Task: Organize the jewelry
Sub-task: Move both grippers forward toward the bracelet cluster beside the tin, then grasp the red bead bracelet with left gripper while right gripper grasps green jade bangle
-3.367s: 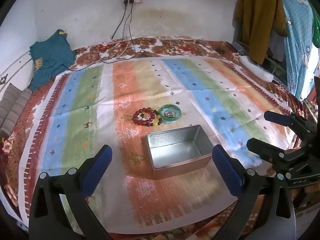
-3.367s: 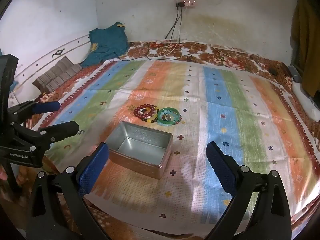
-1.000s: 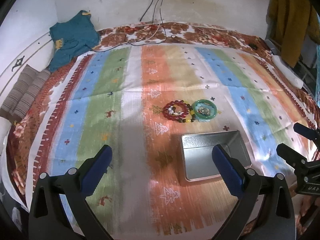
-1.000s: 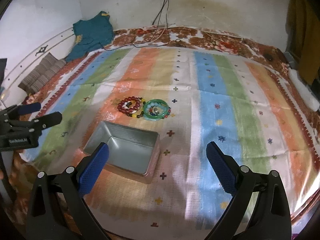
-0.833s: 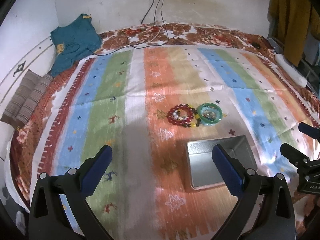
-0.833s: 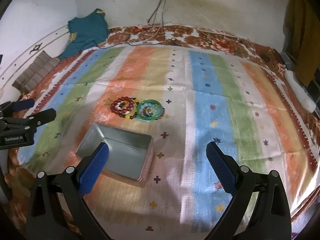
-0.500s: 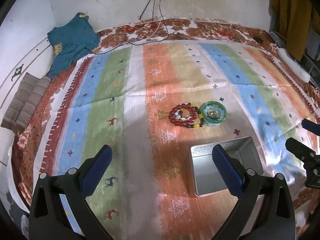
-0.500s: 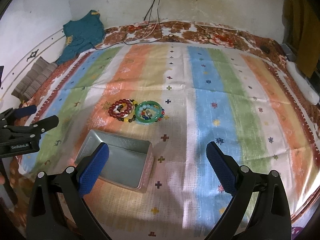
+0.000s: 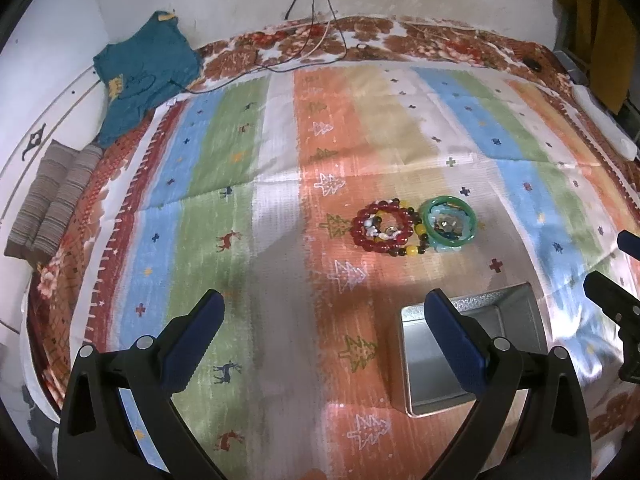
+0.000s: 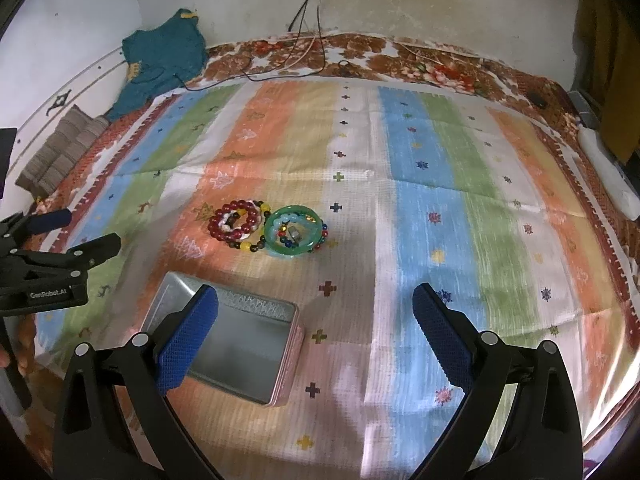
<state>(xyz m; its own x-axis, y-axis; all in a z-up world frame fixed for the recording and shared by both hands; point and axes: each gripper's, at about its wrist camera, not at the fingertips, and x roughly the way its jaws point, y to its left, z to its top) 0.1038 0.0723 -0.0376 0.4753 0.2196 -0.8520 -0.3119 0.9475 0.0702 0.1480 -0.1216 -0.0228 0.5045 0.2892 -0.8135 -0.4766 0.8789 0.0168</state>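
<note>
A red bead bracelet (image 9: 382,227) (image 10: 236,220) lies on the striped cloth, touching a green bangle (image 9: 450,225) (image 10: 294,230) with small pieces inside it. Yellow and dark beads curve along their near side. An empty silver tin (image 9: 472,344) (image 10: 234,348) sits nearer than the jewelry. My left gripper (image 9: 320,332) hovers open above the cloth, left of the tin; its right finger overlaps the tin in view. My right gripper (image 10: 314,328) is open too, above the cloth right of the tin. Both hold nothing. Each gripper shows at the edge of the other's view.
The striped cloth (image 9: 280,160) covers a bed with a floral sheet. A teal garment (image 9: 144,72) and a folded brown cloth (image 9: 52,196) lie at the far left. Cables (image 9: 316,40) hang down the back wall. A white object (image 9: 604,124) lies along the right edge.
Both grippers have drifted forward and left over the bed; the jewelry and tin now sit further right in the left view and closer in the right view. Nothing was grasped.
</note>
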